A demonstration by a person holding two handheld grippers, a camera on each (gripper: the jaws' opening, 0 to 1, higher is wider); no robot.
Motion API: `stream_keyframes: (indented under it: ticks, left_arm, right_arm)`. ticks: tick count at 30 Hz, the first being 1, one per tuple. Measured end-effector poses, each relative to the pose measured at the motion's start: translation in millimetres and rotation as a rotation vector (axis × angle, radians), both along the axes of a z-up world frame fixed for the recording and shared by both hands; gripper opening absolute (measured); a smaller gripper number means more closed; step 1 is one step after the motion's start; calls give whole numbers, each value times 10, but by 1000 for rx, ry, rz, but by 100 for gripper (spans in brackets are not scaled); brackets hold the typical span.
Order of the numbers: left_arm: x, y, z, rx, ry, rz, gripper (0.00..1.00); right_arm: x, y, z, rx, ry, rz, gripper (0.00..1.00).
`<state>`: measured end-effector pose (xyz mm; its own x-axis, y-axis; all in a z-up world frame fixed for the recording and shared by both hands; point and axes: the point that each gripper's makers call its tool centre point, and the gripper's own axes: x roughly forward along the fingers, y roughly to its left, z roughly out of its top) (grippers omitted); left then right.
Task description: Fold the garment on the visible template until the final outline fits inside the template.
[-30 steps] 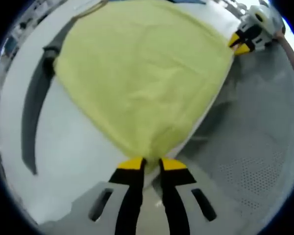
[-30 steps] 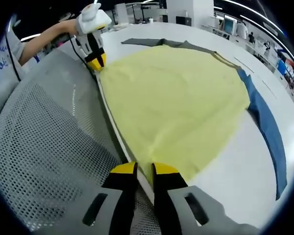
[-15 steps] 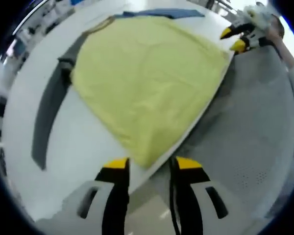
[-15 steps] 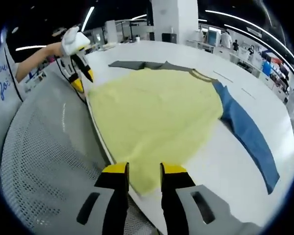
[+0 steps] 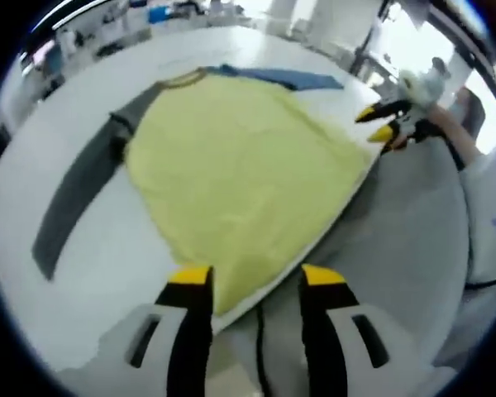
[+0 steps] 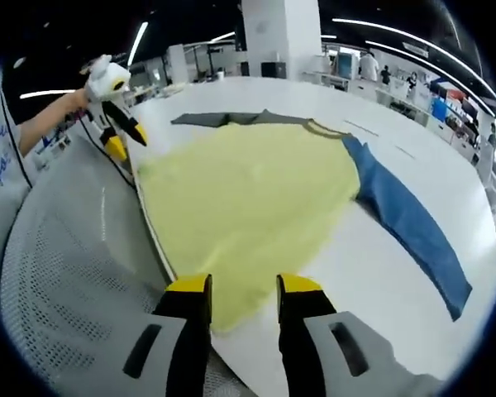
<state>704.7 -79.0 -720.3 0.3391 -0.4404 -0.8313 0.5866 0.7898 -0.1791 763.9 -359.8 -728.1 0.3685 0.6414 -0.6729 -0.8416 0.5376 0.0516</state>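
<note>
Both grippers released the garment and lifted away.

The left gripper (image 5: 255,281) and right gripper (image 6: 245,288) now stand open, holding nothing. The yellow garment (image 6: 246,198) lies flat on the white table (image 6: 397,289), its near hem seemingly at the table edge; a second ago both pinched this hem.

black tool (image 5: 254,281), yellow tips, white housing

garment (image 5: 240,178) spread flat on the worktop (image 5: 83,273), hem along the near edge. one sleeve (image 5: 74,194) stretched out to the left in the left gripper view, the other sleeve (image 6: 405,219) out to the right in the right gripper view. left hand-held gripper (image 5: 255,281) and right hand-held gripper (image 6: 243,289) above opposite hem corners, apart from the cloth. perforated panel (image 6: 66,273) beside the worktop edge.
</note>
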Motion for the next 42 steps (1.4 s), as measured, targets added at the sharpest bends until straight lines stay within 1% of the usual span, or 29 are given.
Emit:
stream_keyframes:
  ticks: [3,5,7,8,10,11,12,14,15,16,20,22,23,25,26,28,31,34,35,37,42]
  left_arm:
    - [25,-35,26,-22,-11,10,42]
    - [27,-38,37,-21,-13,11,46]
    - [34,-38,53,-13,-22,4,50]
    - [37,-31,65,1,-28,-5,52]
    - [46,-34,95,8,-36,-11,56]
    - [57,-50,130,-3,-46,-13,58]
    - [100,-124,200,-56,-72,-8,60]
    - [139,-218,318,-138,-93,13,63]
    - [146,-244,349,-155,-99,12,64]
    - [149,-243,365,-155,-102,8,65]
    - [185,-317,454,-201,-129,7,68]
    - [234,-371,538,-210,-199,-31,68]
    - [249,-391,575,-214,-223,-38,69]
    - [259,-427,638,-245,-235,-27,78]
    - [295,-429,683,-262,-261,-20,80]
    - [318,-412,727,-277,-275,-9,82]
    - [327,-417,779,-294,-290,-3,91]
    - [327,-426,798,-293,-299,-3,95]
    - [334,-419,811,-282,-308,2,96]
    - [335,-431,838,-279,-321,-5,100]
    - [349,-473,921,-306,-334,-2,99]
  right_arm:
    - [67,-25,102,37,-20,-30,34]
    - [70,-49,117,37,-28,-33,36]
    - [95,-97,131,33,-41,-42,38]
    - [111,-124,138,36,-45,-51,38]
    - [156,-193,153,43,-52,-77,39]
    - [185,-227,162,45,-60,-90,39]
    - [216,-274,175,45,-68,-107,39]
    - [250,-339,203,51,-72,-123,40]
    - [268,-363,217,53,-77,-132,41]
    - [303,-399,236,52,-88,-142,42]
    - [390,-483,297,49,-108,-165,46]
    - [438,-512,338,56,-121,-176,49]
    - [461,-523,353,57,-125,-182,51]
    - [491,-543,367,53,-130,-185,53]
    - [525,-565,379,52,-137,-190,53]
    - [576,-599,403,55,-144,-199,55]
    - [662,-670,441,61,-158,-219,57]
    - [753,-770,457,67,-166,-246,58]
    - [784,-811,457,71,-164,-257,59]
    - [836,-883,460,73,-168,-277,60]
    - [917,-1020,447,60,-175,-301,64]
